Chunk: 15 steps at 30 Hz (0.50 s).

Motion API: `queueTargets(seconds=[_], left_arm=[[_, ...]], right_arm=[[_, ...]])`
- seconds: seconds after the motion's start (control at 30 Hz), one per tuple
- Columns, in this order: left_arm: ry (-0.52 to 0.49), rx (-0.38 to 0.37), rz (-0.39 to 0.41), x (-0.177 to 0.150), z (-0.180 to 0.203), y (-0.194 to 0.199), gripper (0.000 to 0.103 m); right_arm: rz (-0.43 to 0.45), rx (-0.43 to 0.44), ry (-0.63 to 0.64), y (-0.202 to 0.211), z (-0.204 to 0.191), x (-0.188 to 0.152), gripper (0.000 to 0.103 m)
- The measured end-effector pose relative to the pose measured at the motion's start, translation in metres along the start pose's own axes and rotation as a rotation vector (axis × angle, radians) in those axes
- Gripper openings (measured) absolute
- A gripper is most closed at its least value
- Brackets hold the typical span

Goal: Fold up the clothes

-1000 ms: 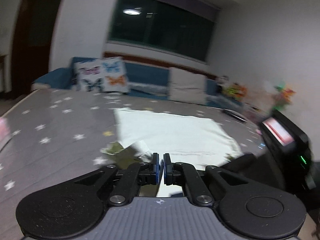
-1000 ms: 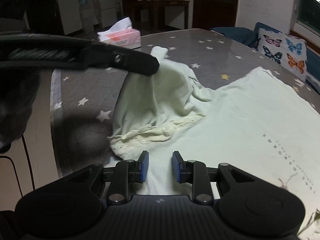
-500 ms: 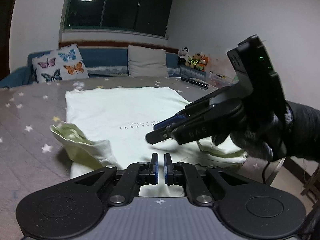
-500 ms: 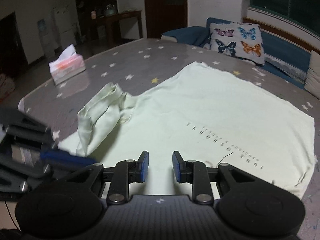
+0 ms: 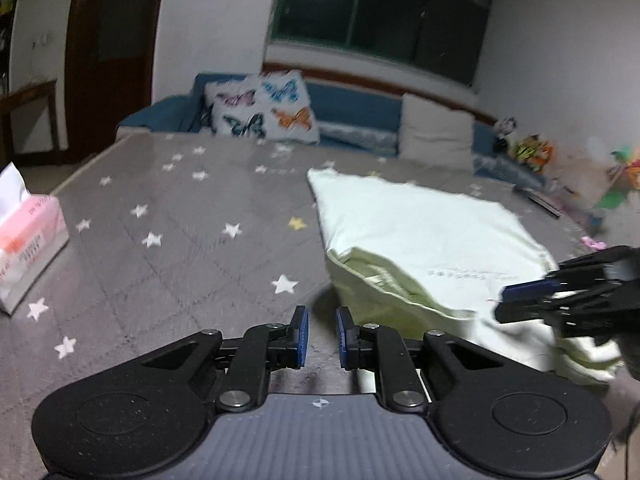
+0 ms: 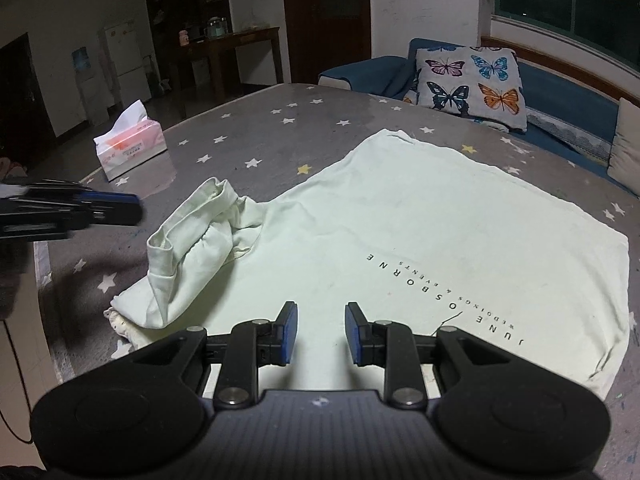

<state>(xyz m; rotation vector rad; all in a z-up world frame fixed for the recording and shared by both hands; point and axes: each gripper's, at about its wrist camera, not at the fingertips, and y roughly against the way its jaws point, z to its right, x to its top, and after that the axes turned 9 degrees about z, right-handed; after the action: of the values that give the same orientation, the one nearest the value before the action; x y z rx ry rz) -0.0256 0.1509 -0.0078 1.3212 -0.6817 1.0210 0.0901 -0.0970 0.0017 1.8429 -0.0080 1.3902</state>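
Left wrist view puts the left tool (image 5: 319, 334) over bare grey star-print tabletop (image 5: 180, 248), its jaws opening with nothing between them; half a second ago they were pinched almost shut beside the bunched sleeve, so the cloth has just been let go and the tool has swung off to the left. Just right of it lies the pale green T-shirt (image 5: 420, 224), spread flat on the tabletop with its sleeve (image 5: 384, 284) flopped in a loose heap at the near corner instead of laid neatly across the body. The right tool (image 5: 560, 304) hangs over the shirt's near edge; in the right wrist view the right tool (image 6: 318, 332) is parted and empty, with only the shirt's printed front (image 6: 440, 240) below it. Further out sit a pink tissue box (image 5: 28, 240) at the left and a butterfly cushion (image 5: 264, 108) on the blue sofa behind. My judgement: the sleeve fold has not landed cleanly, so that crumpled sleeve (image 6: 192, 240) probably needs regrasping and smoothing inward before the body can be folded.
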Motion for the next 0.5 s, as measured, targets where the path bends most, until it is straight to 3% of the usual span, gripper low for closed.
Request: queueTargets(seconds=[0.27,0.37,0.43,0.5], left_arm=[[-0.042,-0.036,-0.013,0.01,0.016,-0.031,0.018],[-0.059,-0.087,0.01,0.014,0.032,-0.04,0.022],[-0.067,-0.143,0.008,0.012,0.042,-0.044,0.03],[-0.089,-0.186,-0.013,0.007,0.053,-0.051,0.03]], right_arm=[[-0.005,-0.006,-0.006,-0.001,-0.001,0.0,0.025],[-0.002,-0.008,-0.011,0.0,-0.001,0.0,0.025],[0.001,-0.012,-0.017,0.0,0.001,0.0,0.025],[0.004,-0.016,-0.023,0.001,0.003,0.001,0.025]])
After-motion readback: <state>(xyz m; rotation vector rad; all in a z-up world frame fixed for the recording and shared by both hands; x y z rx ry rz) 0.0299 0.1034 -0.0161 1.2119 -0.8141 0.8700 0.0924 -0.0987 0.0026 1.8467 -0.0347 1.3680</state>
